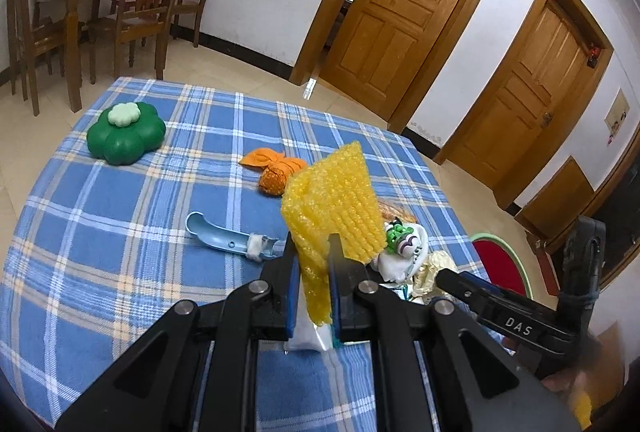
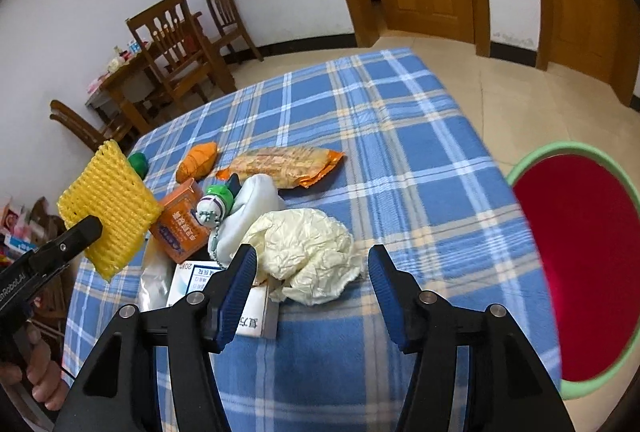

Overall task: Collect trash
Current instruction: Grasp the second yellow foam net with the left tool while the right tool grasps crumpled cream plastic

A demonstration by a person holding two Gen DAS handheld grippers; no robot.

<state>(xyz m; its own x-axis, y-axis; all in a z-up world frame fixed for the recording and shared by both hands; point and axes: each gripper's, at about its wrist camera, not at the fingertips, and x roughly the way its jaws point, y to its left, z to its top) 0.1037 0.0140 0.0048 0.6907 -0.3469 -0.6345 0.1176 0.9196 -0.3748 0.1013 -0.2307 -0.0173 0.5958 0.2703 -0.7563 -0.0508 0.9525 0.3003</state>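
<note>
My left gripper (image 1: 313, 252) is shut on a yellow foam fruit net (image 1: 334, 203) and holds it above the blue plaid table (image 1: 120, 232). The net also shows in the right wrist view (image 2: 108, 207), with the left gripper (image 2: 86, 228) beside it. My right gripper (image 2: 312, 264) is open and empty, its jaws either side of a crumpled cream paper (image 2: 308, 256). A red bin with a green rim (image 2: 580, 264) stands at the table's right edge. Behind the paper lie an orange box (image 2: 182, 222), a snack wrapper (image 2: 288, 165), a white cloth (image 2: 256, 203) and a white medicine box (image 2: 224, 292).
A green flower-shaped container (image 1: 126, 137), a blue shoehorn-like piece (image 1: 224, 238) and an orange cloth bundle (image 1: 276, 169) lie on the table. A wooden dining table with chairs (image 1: 132, 3) stands behind. Two wooden doors (image 1: 404, 7) are at the back right.
</note>
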